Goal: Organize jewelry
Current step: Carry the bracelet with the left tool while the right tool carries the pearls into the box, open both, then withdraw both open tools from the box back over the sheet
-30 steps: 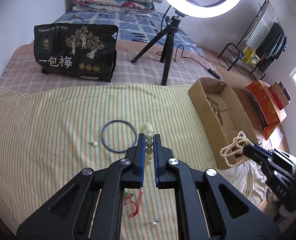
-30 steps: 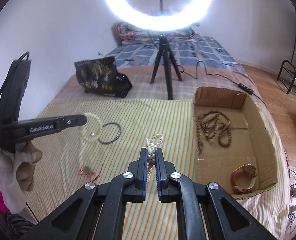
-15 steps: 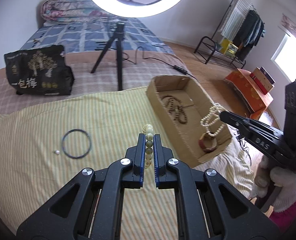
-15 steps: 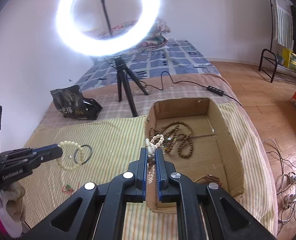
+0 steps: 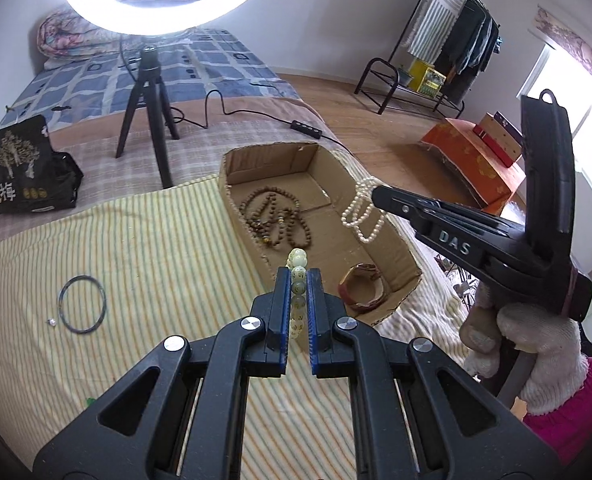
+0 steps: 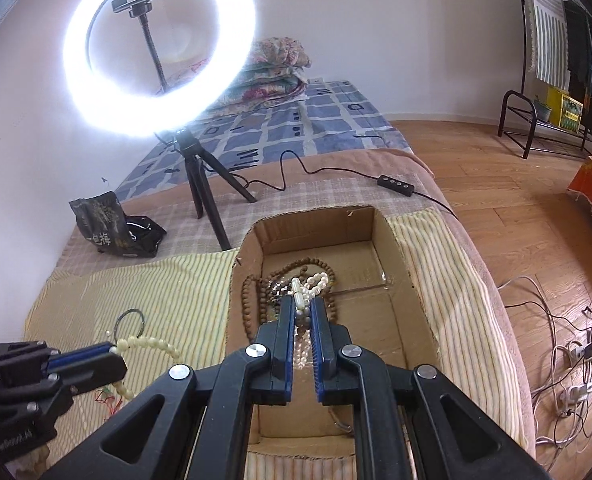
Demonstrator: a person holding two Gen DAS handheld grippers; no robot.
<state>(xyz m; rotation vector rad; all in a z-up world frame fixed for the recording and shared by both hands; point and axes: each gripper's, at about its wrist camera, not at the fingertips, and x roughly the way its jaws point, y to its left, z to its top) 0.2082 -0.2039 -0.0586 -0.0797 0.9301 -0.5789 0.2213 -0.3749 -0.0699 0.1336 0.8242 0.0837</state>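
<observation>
Left wrist: my left fingers (image 5: 299, 280) clamp the pale green bead bracelet (image 5: 298, 276), just short of the open brown cardboard box (image 5: 376, 236) ahead-right; box nearer than before | Right wrist: my right fingers (image 6: 303, 312) clamp the white pearl strand (image 6: 310, 282), now over the box; right hand nearer.

left gripper (image 5: 299, 280) pinches a pale green bead bracelet (image 5: 298, 268) beside the cardboard box (image 5: 231, 184); right gripper (image 5: 376, 192) dangles a pearl strand (image 5: 360, 216) over it.
</observation>
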